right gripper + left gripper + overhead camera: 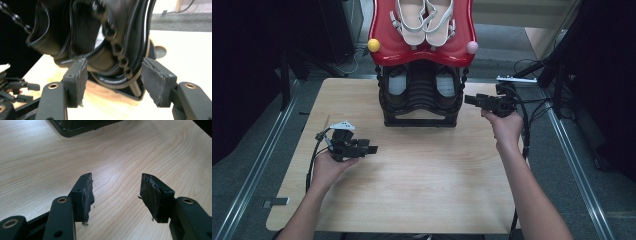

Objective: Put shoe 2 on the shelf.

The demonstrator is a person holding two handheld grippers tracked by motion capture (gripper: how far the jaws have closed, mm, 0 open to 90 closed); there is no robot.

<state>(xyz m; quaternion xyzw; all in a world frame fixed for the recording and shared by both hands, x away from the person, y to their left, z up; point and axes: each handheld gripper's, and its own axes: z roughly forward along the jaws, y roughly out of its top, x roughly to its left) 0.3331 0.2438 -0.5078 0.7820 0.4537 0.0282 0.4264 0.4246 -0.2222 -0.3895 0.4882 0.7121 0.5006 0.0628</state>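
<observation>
At the far middle of the wooden surface (422, 165) stands a black shoe rack (421, 97) with dark shoes (398, 82) on its lower tier and white sandals (424, 20) on the red tray (384, 47) on top. Just beside the rack's right side, the right tool (472, 99) points at it with its jaws apart, holding nothing; in the right gripper view the rack's (100, 37) black frame sits close ahead, between the spread pads (81, 77). Well apart from the rack, the left tool (372, 149) hovers over bare wood, jaws likewise spread and empty.
</observation>
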